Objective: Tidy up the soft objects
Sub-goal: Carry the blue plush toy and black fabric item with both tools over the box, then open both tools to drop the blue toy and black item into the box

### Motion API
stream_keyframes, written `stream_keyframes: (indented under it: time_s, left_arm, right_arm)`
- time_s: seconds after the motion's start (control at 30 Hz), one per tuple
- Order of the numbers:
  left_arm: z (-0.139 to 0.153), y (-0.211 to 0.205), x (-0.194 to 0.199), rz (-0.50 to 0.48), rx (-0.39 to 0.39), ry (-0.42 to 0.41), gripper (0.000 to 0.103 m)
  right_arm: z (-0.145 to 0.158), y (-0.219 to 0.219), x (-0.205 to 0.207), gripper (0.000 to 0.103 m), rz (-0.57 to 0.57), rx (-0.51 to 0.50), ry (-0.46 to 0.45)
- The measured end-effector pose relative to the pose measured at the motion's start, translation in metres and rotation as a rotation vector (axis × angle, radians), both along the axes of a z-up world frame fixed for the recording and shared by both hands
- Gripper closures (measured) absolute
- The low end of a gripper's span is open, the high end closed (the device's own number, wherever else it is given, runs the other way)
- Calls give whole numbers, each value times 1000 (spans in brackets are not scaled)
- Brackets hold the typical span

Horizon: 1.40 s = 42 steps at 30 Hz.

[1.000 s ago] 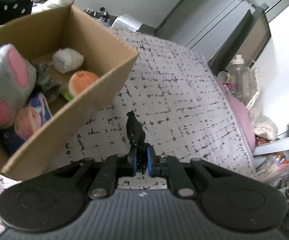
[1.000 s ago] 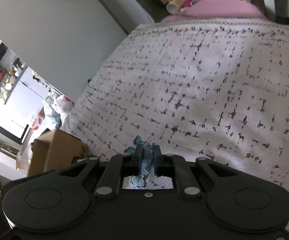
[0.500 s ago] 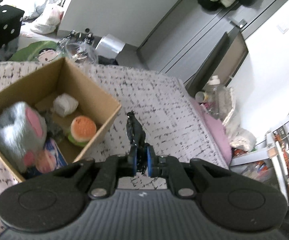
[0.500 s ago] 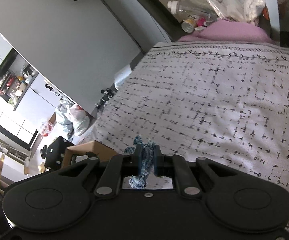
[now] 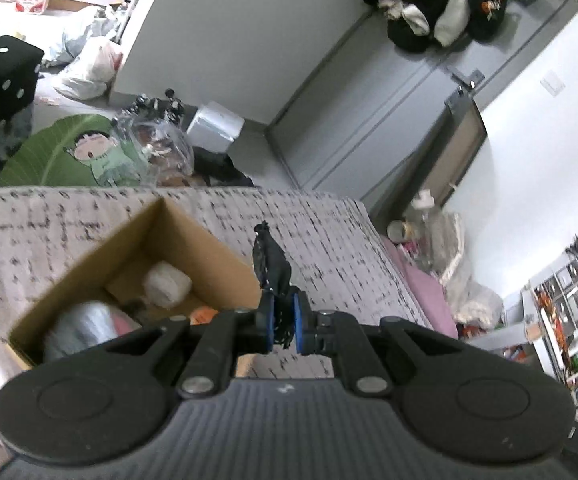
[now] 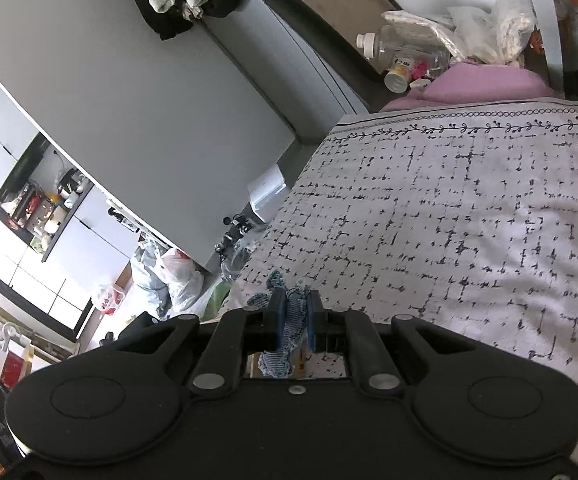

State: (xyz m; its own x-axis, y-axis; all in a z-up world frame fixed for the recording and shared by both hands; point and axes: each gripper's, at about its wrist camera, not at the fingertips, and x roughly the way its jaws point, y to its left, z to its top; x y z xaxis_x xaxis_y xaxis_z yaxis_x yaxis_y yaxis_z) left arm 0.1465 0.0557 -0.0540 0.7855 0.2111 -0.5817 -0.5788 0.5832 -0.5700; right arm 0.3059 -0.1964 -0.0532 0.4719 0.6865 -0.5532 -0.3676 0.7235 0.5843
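My left gripper (image 5: 281, 322) is shut on a black soft fabric piece (image 5: 269, 265) that sticks up between its blue pads, held high above the bed. Below and to its left stands an open cardboard box (image 5: 209, 244) holding a grey and pink plush (image 5: 85, 326), a white soft ball (image 5: 167, 284) and other soft toys. My right gripper (image 6: 293, 322) is shut on a blue and white striped cloth (image 6: 289, 330), raised above the patterned bedspread (image 6: 469, 216).
The bed carries a white spread with black dashes (image 5: 49, 216). Past its far edge lie a green leaf cushion (image 5: 69, 152), plastic bags (image 5: 89, 64) and a black dice cube (image 5: 1, 72). A pink cloth (image 6: 485, 84) and bottles (image 6: 401, 52) sit at the bed's end.
Both grippers have risen well above the bed and tilted up. The box looks smaller and lower in the left wrist view. Both stay shut on their cloth pieces.
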Motion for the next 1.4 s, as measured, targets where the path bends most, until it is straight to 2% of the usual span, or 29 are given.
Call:
stream_keyframes:
  time_s: [0.23, 0.67, 0.83, 1.0, 1.13, 1.3, 1.37, 1.4]
  left_arm:
    - [3, 30, -24, 42, 15, -4, 94]
    - [-25, 48, -41, 77, -4, 38, 94]
    - [-31, 48, -43, 107, 44, 64, 94]
    - [-34, 56, -51, 162, 38, 79, 90]
    - [-31, 66, -62, 181, 24, 47, 83]
    - [-33, 75, -69, 190, 10, 51, 82]
    - [-33, 78, -69, 187, 0, 60, 77]
    - [-34, 79, -68, 184, -5, 64, 76]
  right_arm:
    - [-2, 18, -14, 92, 16, 1, -24]
    - [-7, 61, -36, 92, 86, -15, -32]
    - [-12, 79, -46, 92, 133, -21, -30]
    - [-19, 101, -52, 92, 203, -32, -29]
    - [-25, 119, -57, 92, 238, -58, -32]
    - [-30, 135, -56, 92, 246, -88, -33]
    - [-29, 139, -55, 90, 243, -92, -52]
    - [-29, 140, -54, 85, 231, -92, -60]
